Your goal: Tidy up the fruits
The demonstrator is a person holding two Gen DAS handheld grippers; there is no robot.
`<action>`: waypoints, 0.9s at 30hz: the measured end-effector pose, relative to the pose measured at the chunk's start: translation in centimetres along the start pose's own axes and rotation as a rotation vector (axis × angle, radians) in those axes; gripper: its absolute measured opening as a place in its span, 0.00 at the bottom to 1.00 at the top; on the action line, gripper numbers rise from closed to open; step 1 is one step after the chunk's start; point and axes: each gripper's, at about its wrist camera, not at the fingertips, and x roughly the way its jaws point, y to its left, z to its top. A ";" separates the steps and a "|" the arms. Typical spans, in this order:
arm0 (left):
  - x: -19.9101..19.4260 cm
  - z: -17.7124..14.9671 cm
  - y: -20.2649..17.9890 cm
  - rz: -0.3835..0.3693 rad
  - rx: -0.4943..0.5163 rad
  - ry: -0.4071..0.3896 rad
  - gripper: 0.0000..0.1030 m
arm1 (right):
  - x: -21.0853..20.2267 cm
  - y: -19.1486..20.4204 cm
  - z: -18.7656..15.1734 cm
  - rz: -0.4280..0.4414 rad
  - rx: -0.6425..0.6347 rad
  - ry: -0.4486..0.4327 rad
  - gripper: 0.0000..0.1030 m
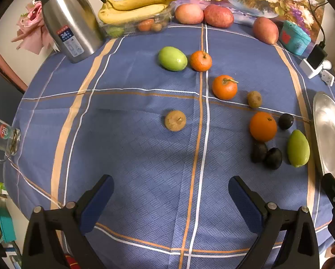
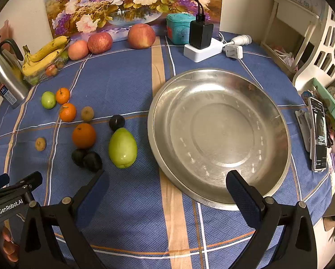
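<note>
Loose fruit lies on the blue checked tablecloth [image 1: 133,157]: a green fruit [image 1: 172,58], two tangerines [image 1: 201,61] [image 1: 225,87], an orange [image 1: 263,126], a brown round fruit [image 1: 175,120], a small kiwi [image 1: 254,99], three dark plums [image 1: 273,158] and a pale green mango [image 1: 298,148]. An empty steel basin [image 2: 219,134] sits to their right, and the mango [image 2: 122,148] lies just left of it. My left gripper [image 1: 170,188] hangs open over bare cloth near the table's front. My right gripper [image 2: 166,182] stands open over the basin's near rim, empty.
A steel kettle [image 1: 71,20] stands at the back left beside a clear tray with bananas [image 1: 136,6]. Apples [image 1: 218,15] line the back edge before a flower painting. A teal tin [image 2: 181,28], a power strip with charger [image 2: 202,44] and a phone [image 2: 318,132] lie right.
</note>
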 end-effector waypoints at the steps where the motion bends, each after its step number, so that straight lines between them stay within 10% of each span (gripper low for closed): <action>1: -0.1 -0.1 0.0 -0.001 -0.001 0.000 1.00 | 0.0 0.0 0.0 0.000 0.000 0.000 1.00; 27: -0.1 0.2 0.4 -0.010 -0.013 0.003 1.00 | 0.2 -0.1 0.0 0.001 0.000 0.001 1.00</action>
